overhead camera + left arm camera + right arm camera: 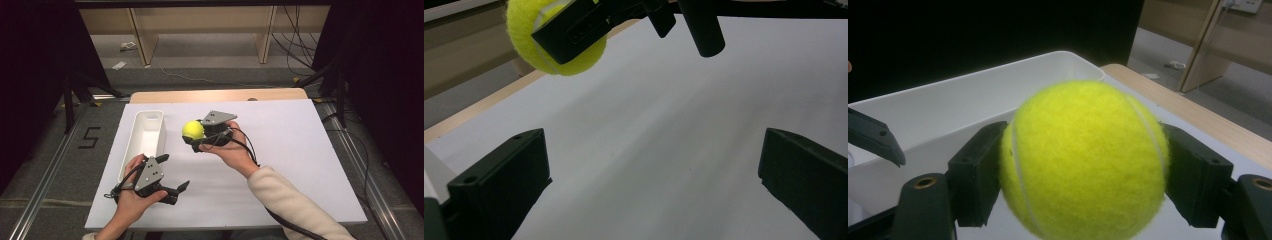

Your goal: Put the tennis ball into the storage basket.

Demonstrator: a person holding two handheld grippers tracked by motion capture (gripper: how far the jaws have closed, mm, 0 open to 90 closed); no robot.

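Note:
A yellow tennis ball (192, 129) is held above the white board, just right of a long white tray (145, 135). My right gripper (195, 136) is shut on it. In the right gripper view the ball (1085, 160) is pinched between both black jaws, with the tray (948, 105) behind it. My left gripper (178, 170) is near the front left of the board, open, with nothing between its jaws. In the left gripper view my left gripper (654, 185) faces bare board, and the ball (521, 30) hangs at upper left in the other gripper's jaws.
The white board (280, 150) covers a wooden table whose far edge (220, 95) shows behind it. The tray looks empty. Cables trail from both grippers. Beyond the table are the floor and wooden shelf legs (142, 40).

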